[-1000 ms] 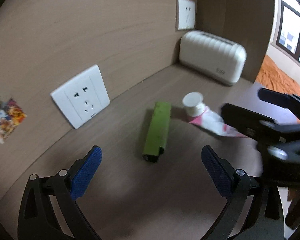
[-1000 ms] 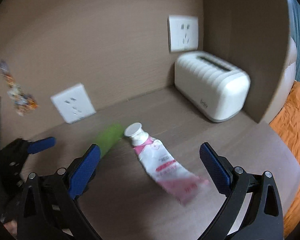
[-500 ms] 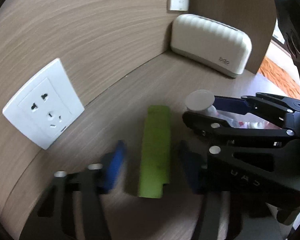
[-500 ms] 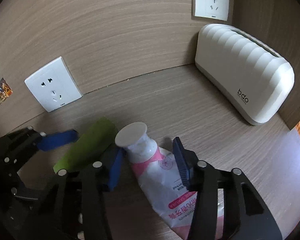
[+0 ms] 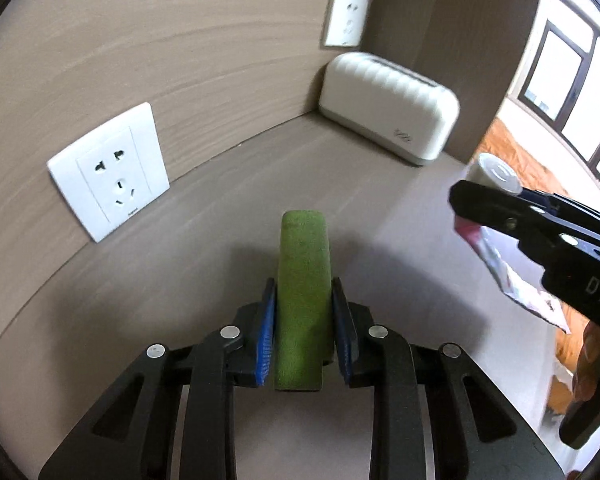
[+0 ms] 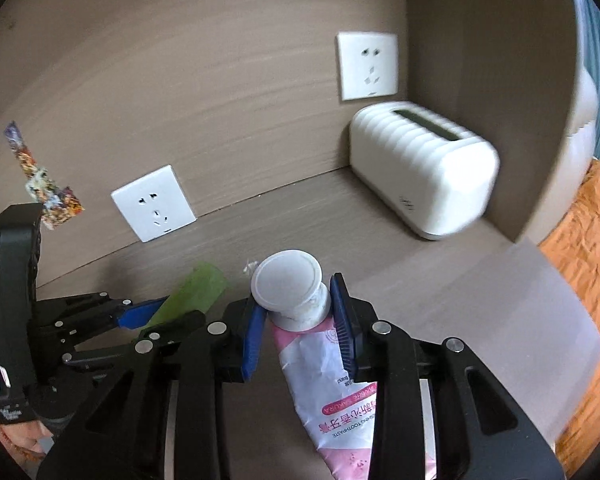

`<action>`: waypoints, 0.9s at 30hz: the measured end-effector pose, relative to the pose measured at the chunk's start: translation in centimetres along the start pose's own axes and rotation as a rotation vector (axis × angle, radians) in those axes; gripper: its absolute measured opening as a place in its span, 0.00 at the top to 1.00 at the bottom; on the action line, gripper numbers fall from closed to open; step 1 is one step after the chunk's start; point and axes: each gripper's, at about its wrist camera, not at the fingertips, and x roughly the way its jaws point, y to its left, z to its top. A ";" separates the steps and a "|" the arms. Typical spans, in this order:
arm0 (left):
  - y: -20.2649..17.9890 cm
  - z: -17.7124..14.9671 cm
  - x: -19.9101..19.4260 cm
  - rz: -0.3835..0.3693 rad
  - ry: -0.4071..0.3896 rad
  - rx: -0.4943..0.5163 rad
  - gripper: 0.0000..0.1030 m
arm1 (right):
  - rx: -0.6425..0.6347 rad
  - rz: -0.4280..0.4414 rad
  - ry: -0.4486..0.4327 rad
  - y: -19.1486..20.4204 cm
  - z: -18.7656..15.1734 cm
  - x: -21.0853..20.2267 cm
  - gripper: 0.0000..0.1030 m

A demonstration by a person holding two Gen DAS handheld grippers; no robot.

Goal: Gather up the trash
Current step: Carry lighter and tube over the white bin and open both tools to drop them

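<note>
A flat green packet [image 5: 303, 264] sticks out forward between the blue pads of my left gripper [image 5: 303, 312], which is shut on it just above the wooden shelf [image 5: 204, 280]. A pink and white toothpaste tube [image 6: 320, 368] with a white cap [image 6: 286, 284] is clamped near its neck by my right gripper [image 6: 298, 316]. In the left wrist view the right gripper [image 5: 500, 216] holds the tube [image 5: 496, 264] at the right. In the right wrist view the left gripper [image 6: 148, 316] holds the green packet [image 6: 196, 292] at the lower left.
A white ribbed box [image 5: 388, 120] stands in the back right corner of the shelf. Two wall sockets [image 5: 108, 168] [image 6: 366, 64] sit on the wooden back wall, with a colourful sticker [image 6: 44, 188] to the left. Orange bedding [image 6: 580, 248] lies beyond the shelf's right edge.
Both grippers were wide open a second ago. They moved in over the packet and the tube, and their jaws closed on them. The tube now sits off to the right of the packet.
</note>
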 end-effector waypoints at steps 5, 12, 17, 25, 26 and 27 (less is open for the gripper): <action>-2.9 -1.4 -2.6 -0.051 -0.010 0.032 0.75 | 0.026 -0.036 -0.029 -1.0 -1.7 -4.0 0.68; -9.4 -3.5 -3.8 -0.145 0.016 0.173 0.75 | 0.114 -0.135 -0.030 -4.4 -6.1 -9.0 0.68; -15.3 -5.5 -3.8 -0.237 0.047 0.302 0.75 | 0.198 -0.215 -0.019 -7.1 -9.6 -11.8 0.68; -24.6 -10.1 -2.5 -0.371 0.145 0.504 0.75 | 0.336 -0.337 0.020 -10.9 -15.8 -16.0 0.68; -25.5 -10.6 -2.3 -0.378 0.153 0.523 0.75 | 0.352 -0.347 0.030 -11.4 -16.6 -16.3 0.68; -26.4 -11.1 -2.1 -0.386 0.161 0.543 0.75 | 0.369 -0.358 0.043 -11.9 -17.6 -16.6 0.68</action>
